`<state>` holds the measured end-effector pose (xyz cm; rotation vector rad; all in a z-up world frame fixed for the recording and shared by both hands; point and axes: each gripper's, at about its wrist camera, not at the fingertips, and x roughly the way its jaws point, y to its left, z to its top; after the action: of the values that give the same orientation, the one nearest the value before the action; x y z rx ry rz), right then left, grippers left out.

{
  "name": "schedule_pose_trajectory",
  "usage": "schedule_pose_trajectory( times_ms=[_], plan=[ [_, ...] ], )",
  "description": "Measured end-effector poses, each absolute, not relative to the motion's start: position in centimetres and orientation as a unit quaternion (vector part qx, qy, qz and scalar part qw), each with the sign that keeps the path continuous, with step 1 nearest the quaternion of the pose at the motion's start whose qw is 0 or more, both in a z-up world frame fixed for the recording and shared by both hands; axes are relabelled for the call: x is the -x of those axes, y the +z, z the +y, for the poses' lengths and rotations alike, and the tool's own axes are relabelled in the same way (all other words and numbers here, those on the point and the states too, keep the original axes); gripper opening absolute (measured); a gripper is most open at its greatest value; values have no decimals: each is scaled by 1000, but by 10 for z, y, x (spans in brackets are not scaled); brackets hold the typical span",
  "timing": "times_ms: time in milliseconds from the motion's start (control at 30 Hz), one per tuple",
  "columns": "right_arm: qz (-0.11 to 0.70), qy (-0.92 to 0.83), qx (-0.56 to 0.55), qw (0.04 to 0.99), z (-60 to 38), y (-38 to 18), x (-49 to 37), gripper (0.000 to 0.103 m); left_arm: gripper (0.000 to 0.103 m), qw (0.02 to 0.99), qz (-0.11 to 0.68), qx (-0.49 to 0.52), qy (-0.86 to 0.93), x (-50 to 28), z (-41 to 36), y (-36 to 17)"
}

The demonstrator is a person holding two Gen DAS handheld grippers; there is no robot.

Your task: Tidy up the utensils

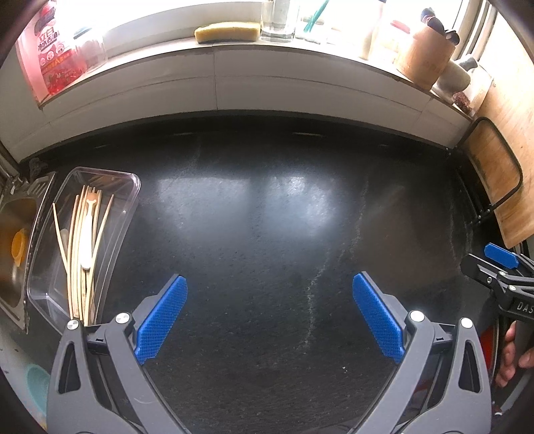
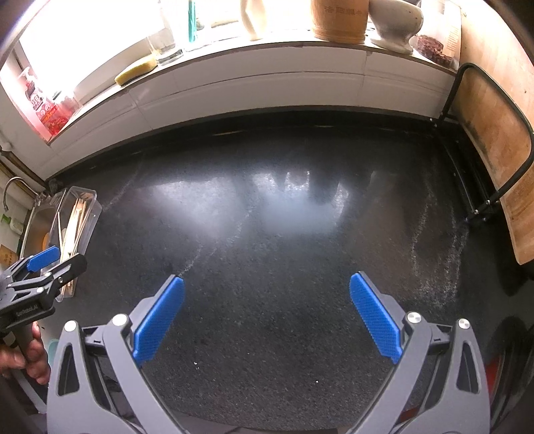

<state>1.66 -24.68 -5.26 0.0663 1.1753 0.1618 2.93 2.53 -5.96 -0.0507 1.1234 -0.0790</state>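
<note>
The left gripper [image 1: 269, 315] hangs above the dark speckled desk [image 1: 267, 207] with its blue pads spread wide and nothing between them. The right gripper [image 2: 267, 315] is likewise spread wide and empty over the same desk, to the right of the left one; a hand [image 2: 31, 357] grips the handle of the left tool at the near left edge of the right wrist view.

The utensils lie at the far left of the desk in a clear plastic tray [image 1: 128, 187], which sits just beside the steel sink [image 1: 15, 253]. Inside the tray a bundle of pale wooden chopsticks [image 1: 78, 267] runs lengthwise, and a white spoon [image 1: 87, 237] rests on top of them, handle pointing away. An orange drain stopper [image 1: 18, 248] shows in the sink.

The middle of the desk carries only window glare and faint pale streaks. Along the far side runs a white tiled sill [image 1: 233, 66] holding a yellow sponge [image 1: 227, 32], a clear glass [image 1: 278, 23], a wooden utensil holder [image 1: 424, 58] and a red-labelled refill pouch [image 1: 53, 53]. At the right, a wooden cutting board [image 1: 510, 140] stands upright in a black wire rack [image 1: 515, 173].
</note>
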Motion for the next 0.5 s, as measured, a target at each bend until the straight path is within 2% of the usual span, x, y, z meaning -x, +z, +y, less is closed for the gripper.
schedule_pose_trajectory(
  times_ms=[500],
  plan=[
    [554, 72, -32, 829, -246, -53, -19, 96, 97, 841, 539, 22, -41, -33, 28, -65]
  ],
)
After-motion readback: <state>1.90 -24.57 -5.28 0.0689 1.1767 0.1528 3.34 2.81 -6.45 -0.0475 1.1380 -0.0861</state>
